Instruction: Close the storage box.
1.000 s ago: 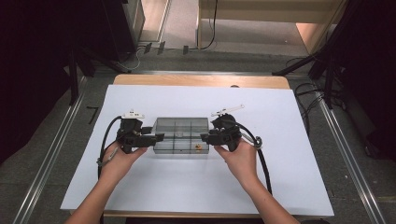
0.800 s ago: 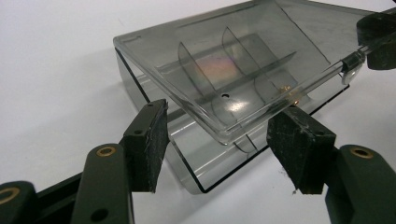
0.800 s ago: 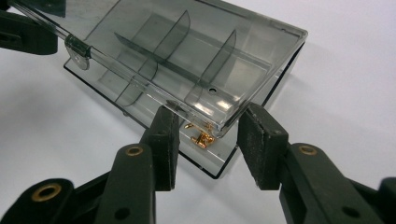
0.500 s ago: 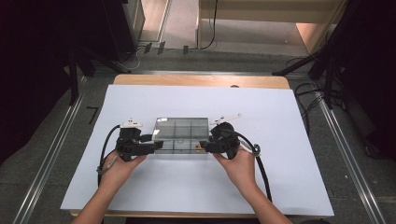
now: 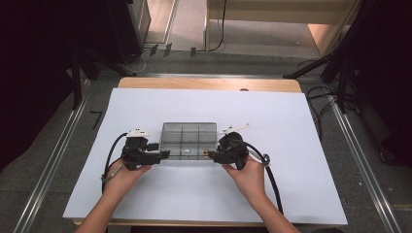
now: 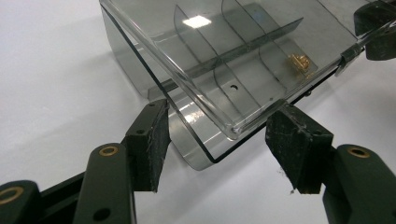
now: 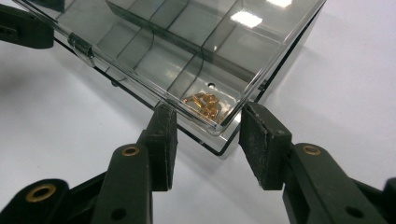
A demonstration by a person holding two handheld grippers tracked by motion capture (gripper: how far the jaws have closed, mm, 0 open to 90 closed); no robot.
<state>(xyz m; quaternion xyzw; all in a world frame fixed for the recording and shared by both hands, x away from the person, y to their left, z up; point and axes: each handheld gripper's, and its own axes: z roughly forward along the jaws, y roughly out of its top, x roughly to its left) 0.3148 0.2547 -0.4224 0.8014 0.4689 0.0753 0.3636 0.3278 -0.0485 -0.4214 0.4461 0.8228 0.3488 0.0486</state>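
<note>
Closest in, the left gripper (image 6: 217,140) has its jaws spread wide around the near left corner of the clear compartment box (image 6: 224,60); the pads sit either side of the corner, and the left pad looks like it's brushing the edge, but it isn't clamped on anything. Same deal on the other side: the right gripper (image 7: 205,140) is released, jaws apart, straddling the near right corner of the box (image 7: 177,51), and I honestly can't tell if either pad actually touches the plastic. Right behind that corner there's a little pile of gold bits (image 7: 205,105) in the nearest compartment, too small and glary to say what they are. The lid looks slightly lifted off the base, though reflections make that hard to judge. From the high view the box (image 5: 188,140) sits mid-table on the white sheet (image 5: 291,145), between the two grippers, left one (image 5: 163,155) and right one (image 5: 210,154). Both hands mostly hide the gripper bodies there, and the far end of the table (image 5: 209,83) is just a strip of wood.
</note>
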